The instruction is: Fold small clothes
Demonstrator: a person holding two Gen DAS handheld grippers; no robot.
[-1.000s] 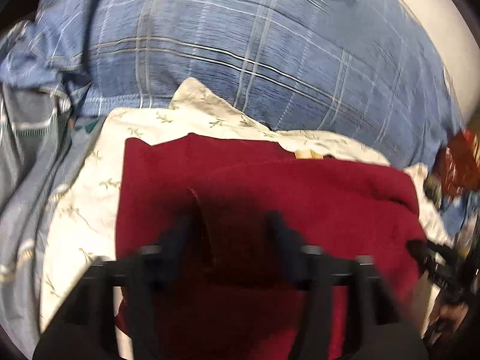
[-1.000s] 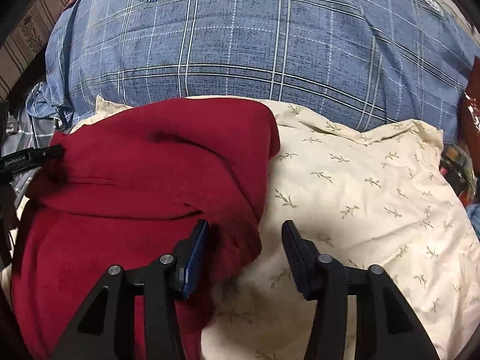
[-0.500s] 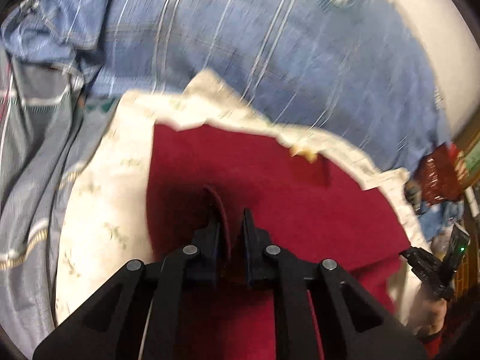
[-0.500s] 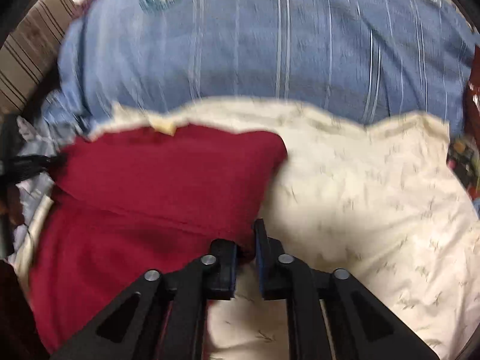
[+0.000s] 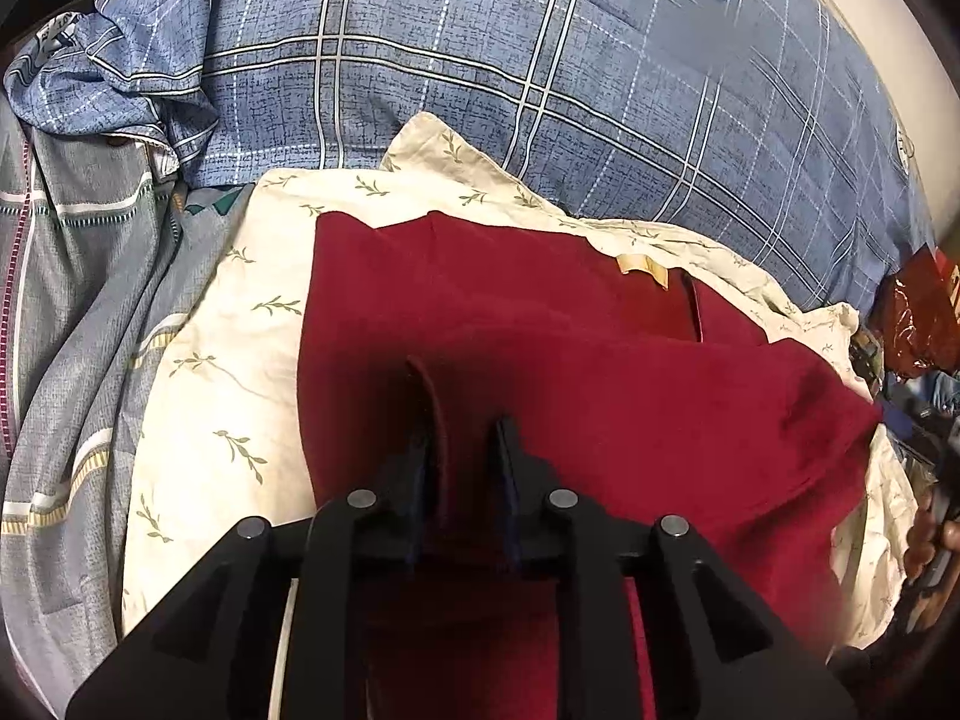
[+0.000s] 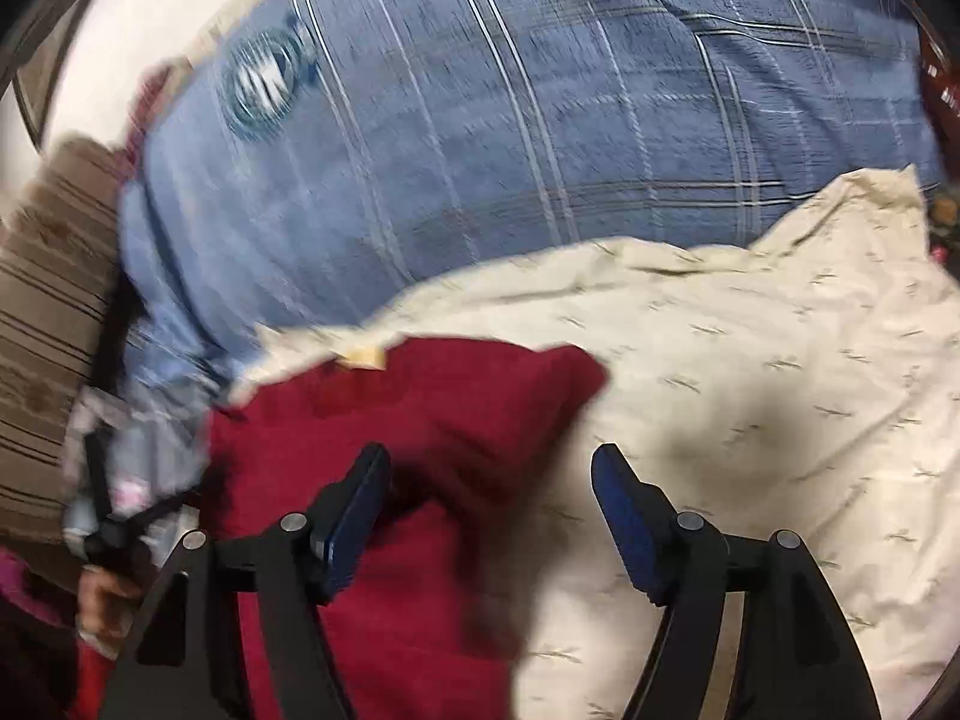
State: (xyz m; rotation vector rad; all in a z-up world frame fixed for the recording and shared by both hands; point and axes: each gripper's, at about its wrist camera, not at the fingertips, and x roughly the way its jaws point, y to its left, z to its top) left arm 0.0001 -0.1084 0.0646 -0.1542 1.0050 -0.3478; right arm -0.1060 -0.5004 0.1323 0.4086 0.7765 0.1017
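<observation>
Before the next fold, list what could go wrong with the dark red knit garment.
1. The left hand-held gripper pinches only a thin raised ridge of the dark red knit garment; a pull may slip it free.
2. The right hand-held gripper has just been opening and holds nothing, so its side could sag.
3. The cream leaf-print cloth underneath is wrinkled and may bunch.
</observation>
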